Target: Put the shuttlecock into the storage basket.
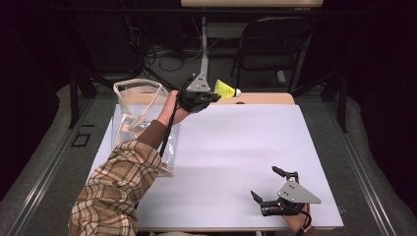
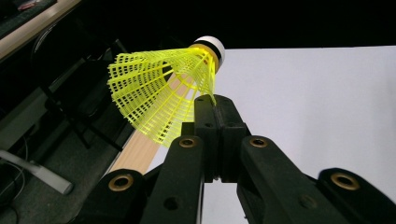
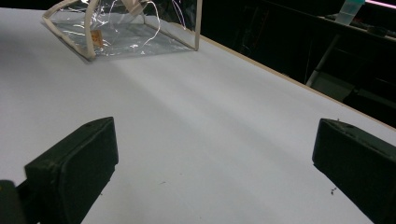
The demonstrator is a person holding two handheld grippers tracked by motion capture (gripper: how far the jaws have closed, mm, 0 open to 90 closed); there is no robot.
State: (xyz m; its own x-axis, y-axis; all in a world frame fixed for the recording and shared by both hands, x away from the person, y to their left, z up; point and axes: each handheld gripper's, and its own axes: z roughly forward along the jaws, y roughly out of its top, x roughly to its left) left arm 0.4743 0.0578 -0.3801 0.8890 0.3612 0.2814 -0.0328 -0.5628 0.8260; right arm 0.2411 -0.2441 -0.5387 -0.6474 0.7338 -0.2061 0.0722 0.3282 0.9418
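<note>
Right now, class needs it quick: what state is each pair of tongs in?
Left tongs: shut on the rim of the yellow shuttlecock, held up off the table.
Right tongs: open, holding nothing, low over the white table.

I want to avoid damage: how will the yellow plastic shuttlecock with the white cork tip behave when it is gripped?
The yellow plastic shuttlecock is probably very light, being mostly open mesh. Its thin lattice skirt likely flexes, so the left gripper, shut on the skirt edge, could deform it. On the table it would probably roll in a curve.
</note>
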